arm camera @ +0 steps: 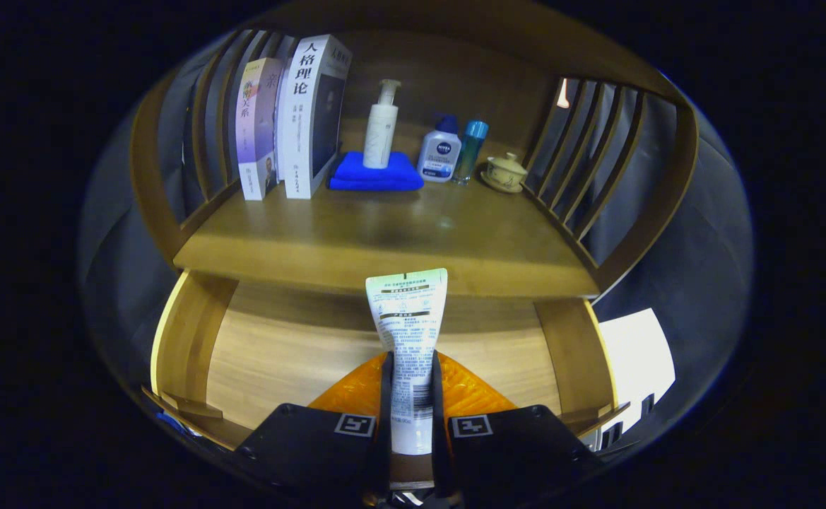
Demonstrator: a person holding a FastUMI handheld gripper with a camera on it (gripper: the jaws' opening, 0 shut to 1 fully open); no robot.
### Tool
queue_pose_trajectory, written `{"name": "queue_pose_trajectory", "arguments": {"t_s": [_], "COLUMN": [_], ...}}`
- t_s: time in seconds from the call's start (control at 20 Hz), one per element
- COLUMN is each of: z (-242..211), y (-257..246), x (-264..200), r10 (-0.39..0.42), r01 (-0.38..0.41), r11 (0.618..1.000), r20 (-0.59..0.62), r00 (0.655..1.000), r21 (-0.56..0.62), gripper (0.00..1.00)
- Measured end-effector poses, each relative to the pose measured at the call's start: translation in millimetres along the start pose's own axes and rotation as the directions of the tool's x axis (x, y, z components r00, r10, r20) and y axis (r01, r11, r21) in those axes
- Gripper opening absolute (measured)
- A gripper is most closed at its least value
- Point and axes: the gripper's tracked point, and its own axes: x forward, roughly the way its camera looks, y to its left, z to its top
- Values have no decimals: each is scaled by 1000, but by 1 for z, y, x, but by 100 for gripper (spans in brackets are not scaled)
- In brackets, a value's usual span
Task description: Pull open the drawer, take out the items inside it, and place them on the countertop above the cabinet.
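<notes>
You've got the drawer (pixel 193 346) pulled open below the fingers, and its visible floor looks bare, so emptying seems nearly finished. Your gripper (pixel 411 396) has its fingers pinching the tube (pixel 408 332) from both sides; it stands upright between them, its crimped end reaching just ahead toward the table (pixel 384 240) edge. What's left, I'd say: carry it beyond the fingers onto the table, short of the blue towel (pixel 375 172) and bottles.
</notes>
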Motion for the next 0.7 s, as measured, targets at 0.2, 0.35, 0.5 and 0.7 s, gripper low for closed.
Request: {"name": "queue_pose_trajectory", "arguments": {"t_s": [0.2,0.35,0.5,0.7], "z": [35,59,81,107], "y": [-5,-10,-15,-17], "x": [6,17,27,42], "r10": [12,18,16,11], "r01": [-12,-18,-13,0], "r11": [1000,1000,999,990], "r20": [29,52,62,75], "r00": [1000,998,998,997], "r21": [-5,-13,-36,-142], "gripper": [25,25,25,25]}}
